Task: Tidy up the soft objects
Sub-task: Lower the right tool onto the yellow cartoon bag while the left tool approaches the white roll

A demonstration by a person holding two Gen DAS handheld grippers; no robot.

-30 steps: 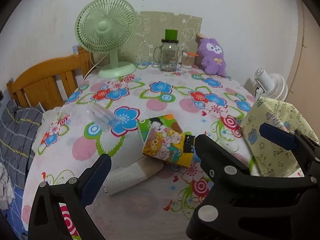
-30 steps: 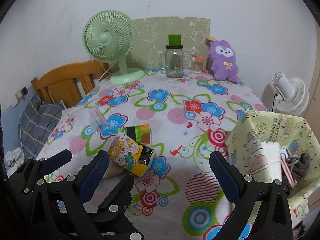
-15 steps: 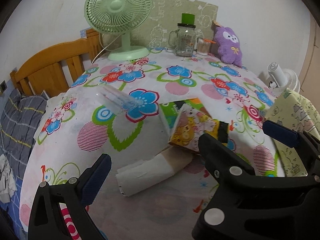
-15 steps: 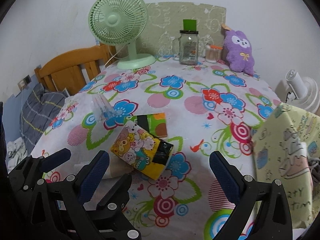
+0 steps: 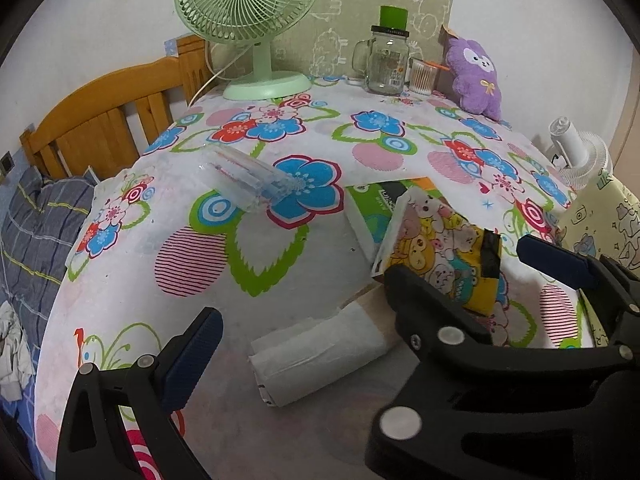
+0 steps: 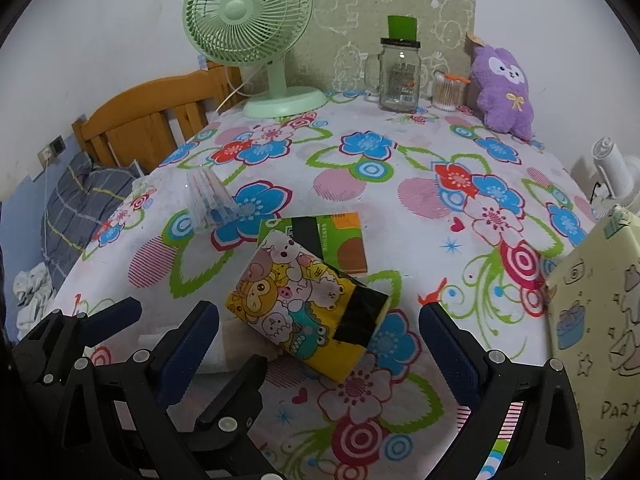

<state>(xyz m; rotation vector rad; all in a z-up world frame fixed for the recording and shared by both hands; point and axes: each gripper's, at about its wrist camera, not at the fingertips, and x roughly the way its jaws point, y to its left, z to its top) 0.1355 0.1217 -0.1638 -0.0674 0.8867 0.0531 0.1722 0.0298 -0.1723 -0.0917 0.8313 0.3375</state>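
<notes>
The left gripper (image 5: 372,308) hangs low over the near end of the table with its jaws spread wide and nothing between them; a white paper roll (image 5: 320,354) lies on the cloth in that gap, touching neither finger. The right gripper (image 6: 320,334) is just as wide apart, and the yellow cartoon-print tissue pack (image 6: 306,312) sits tilted between its fingers, clear of both pads. That pack leans across a green and orange booklet (image 6: 340,240), with a clear plastic sleeve (image 6: 210,200) lying further left on a blue flower. The flower-print tablecloth (image 6: 400,168) covers the whole table, and at its far edge stand a green desk fan (image 6: 256,36), a glass jar mug (image 6: 400,76), a small tub of cotton swabs (image 6: 446,90) and a purple plush toy (image 6: 502,88) against the white wall. A pale yellow storage bag (image 6: 596,320) is cut off at the right edge, a white fan (image 6: 612,172) behind it; a wooden bed frame (image 5: 104,120) and grey checked bedding (image 5: 36,224) lie left. The roll's far end is hidden behind the right gripper's finger in the left wrist view
</notes>
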